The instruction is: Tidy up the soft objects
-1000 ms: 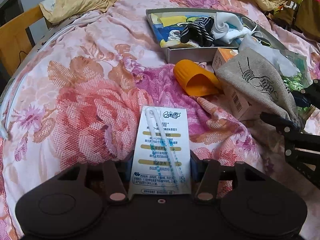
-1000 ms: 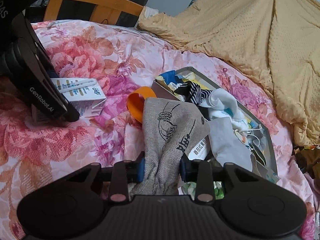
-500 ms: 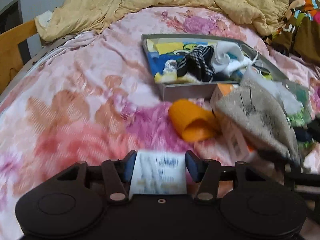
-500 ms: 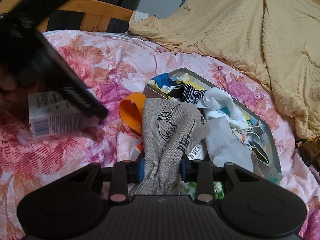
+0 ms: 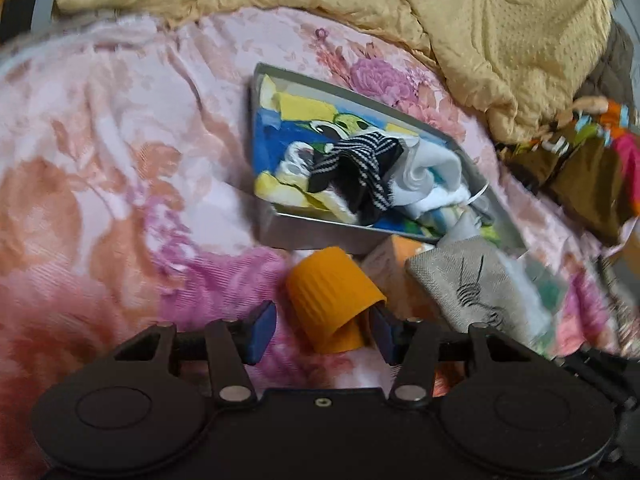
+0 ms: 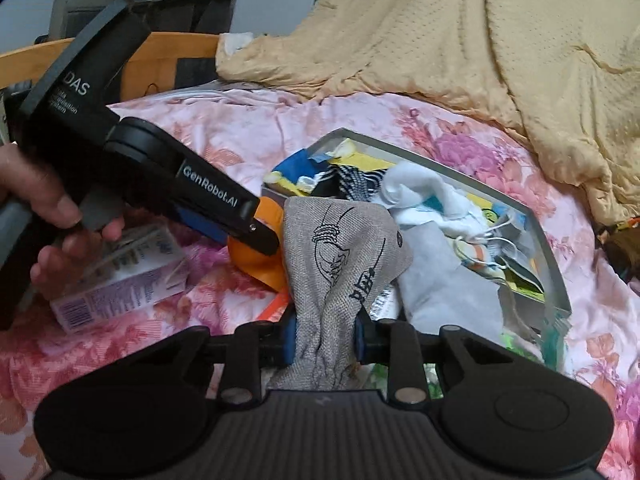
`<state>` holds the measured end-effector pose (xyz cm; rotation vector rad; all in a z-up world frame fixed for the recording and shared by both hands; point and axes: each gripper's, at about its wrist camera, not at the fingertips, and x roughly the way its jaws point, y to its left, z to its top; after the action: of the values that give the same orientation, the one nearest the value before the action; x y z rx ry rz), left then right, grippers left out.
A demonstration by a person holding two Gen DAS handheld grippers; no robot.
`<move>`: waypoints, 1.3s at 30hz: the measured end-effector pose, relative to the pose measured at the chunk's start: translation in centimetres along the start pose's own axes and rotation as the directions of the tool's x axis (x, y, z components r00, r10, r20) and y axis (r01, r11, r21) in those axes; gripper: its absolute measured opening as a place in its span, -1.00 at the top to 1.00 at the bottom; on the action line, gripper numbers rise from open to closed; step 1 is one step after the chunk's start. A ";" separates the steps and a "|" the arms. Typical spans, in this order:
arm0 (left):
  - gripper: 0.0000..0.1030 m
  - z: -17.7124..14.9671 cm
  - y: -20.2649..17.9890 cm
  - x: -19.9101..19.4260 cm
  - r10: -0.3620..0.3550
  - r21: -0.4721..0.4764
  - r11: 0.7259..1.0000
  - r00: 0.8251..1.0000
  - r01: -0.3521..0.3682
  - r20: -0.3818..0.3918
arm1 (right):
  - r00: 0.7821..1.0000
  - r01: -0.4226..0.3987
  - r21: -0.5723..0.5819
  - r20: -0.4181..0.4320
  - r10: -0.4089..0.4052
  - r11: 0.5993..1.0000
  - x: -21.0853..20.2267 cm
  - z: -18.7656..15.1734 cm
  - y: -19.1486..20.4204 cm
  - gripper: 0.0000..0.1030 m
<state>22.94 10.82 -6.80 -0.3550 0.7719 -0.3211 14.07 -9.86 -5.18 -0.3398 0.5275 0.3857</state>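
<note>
Tongs on the right [image 6: 325, 340], jaws just closing, pinch the grey pouch [image 6: 340, 256] beside the tray [image 6: 554, 248] of socks on the bed, likely to lift it in, while left tongs [image 5: 322, 334] gape around the orange cup [image 5: 334, 300], seemingly next.

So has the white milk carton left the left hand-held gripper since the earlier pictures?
Yes. The left hand-held gripper is open around the orange cup, near the metal tray. The carton lies on the bedspread, left of the cup.
</note>
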 end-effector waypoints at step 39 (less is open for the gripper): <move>0.65 0.0 -4.4 -3.8 0.134 0.036 0.989 0.982 -0.140 0.136 | 0.994 0.030 0.045 0.100 -0.034 0.999 -2.1 1.5 -1.2 0.46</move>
<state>19.74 8.42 -2.60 -0.2754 0.6535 -0.1829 13.52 -10.89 -2.55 -0.2846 0.4308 0.3580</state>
